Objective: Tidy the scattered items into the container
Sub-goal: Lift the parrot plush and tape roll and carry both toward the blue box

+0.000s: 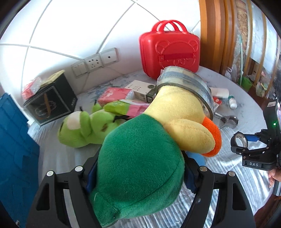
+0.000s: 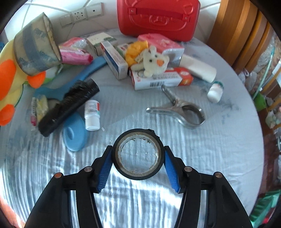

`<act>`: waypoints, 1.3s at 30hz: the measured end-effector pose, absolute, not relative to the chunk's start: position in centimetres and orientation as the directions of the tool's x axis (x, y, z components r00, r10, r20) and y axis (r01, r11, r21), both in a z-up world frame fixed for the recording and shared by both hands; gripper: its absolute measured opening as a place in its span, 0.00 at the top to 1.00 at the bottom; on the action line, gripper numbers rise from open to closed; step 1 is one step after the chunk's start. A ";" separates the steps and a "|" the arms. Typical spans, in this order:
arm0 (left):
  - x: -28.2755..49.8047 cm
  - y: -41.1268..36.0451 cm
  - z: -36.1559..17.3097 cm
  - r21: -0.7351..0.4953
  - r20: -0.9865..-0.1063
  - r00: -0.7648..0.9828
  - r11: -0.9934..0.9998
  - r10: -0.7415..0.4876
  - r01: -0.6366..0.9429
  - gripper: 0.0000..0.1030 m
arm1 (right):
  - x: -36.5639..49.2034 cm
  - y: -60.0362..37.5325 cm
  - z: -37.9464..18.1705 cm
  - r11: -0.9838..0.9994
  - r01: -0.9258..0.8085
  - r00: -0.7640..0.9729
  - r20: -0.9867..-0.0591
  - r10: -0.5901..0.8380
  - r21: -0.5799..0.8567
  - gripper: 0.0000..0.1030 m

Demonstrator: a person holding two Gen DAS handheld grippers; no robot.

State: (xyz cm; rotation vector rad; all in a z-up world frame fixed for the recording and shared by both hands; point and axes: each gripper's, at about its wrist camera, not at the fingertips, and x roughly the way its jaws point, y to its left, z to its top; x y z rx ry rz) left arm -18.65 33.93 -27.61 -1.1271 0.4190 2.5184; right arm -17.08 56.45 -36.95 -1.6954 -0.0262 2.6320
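Observation:
My left gripper [image 1: 140, 168] is shut on a plush duck [image 1: 140, 157] with a green body, yellow neck and orange feet, held above the table. A wide roll of clear tape [image 1: 189, 84] rings its neck; duck [image 2: 7, 57] and tape [image 2: 36, 47] also show at the left of the right wrist view. My right gripper [image 2: 138, 156] is shut on a black tape roll [image 2: 138, 154], held upright between the blue pads [image 2: 170, 168] over the cloth; it shows at the right of the left wrist view [image 1: 240, 140]. A blue container [image 1: 14, 149] stands at the far left.
On the cloth lie a green frog plush [image 1: 82, 129], a metal clamp [image 2: 182, 110], a black brush [image 2: 68, 105], a blue lid [image 2: 75, 133], pill bottles [image 2: 92, 114], boxes [image 2: 158, 80] and a small white plush [image 2: 154, 61]. A red case [image 2: 158, 15] stands at the back, a black box [image 1: 51, 103] at left.

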 end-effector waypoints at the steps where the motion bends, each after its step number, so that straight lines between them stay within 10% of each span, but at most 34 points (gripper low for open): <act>1: -18.3 33.7 -26.8 0.122 -0.755 -0.628 -0.900 0.189 -0.417 0.26 | -16.8 56.4 -36.1 -1.000 0.006 -0.419 -0.908 0.016 -0.020 0.46; 20: -11.0 26.3 -14.5 0.135 -0.706 -0.706 -0.967 0.059 -0.216 0.26 | -10.6 51.7 -17.6 -0.986 0.161 -0.531 -0.839 -0.117 0.036 0.46; 39: -10.1 25.6 -13.2 0.126 -0.696 -0.715 -0.968 0.071 -0.219 0.26 | -8.7 51.6 -15.7 -0.986 0.163 -0.559 -0.819 -0.130 0.045 0.46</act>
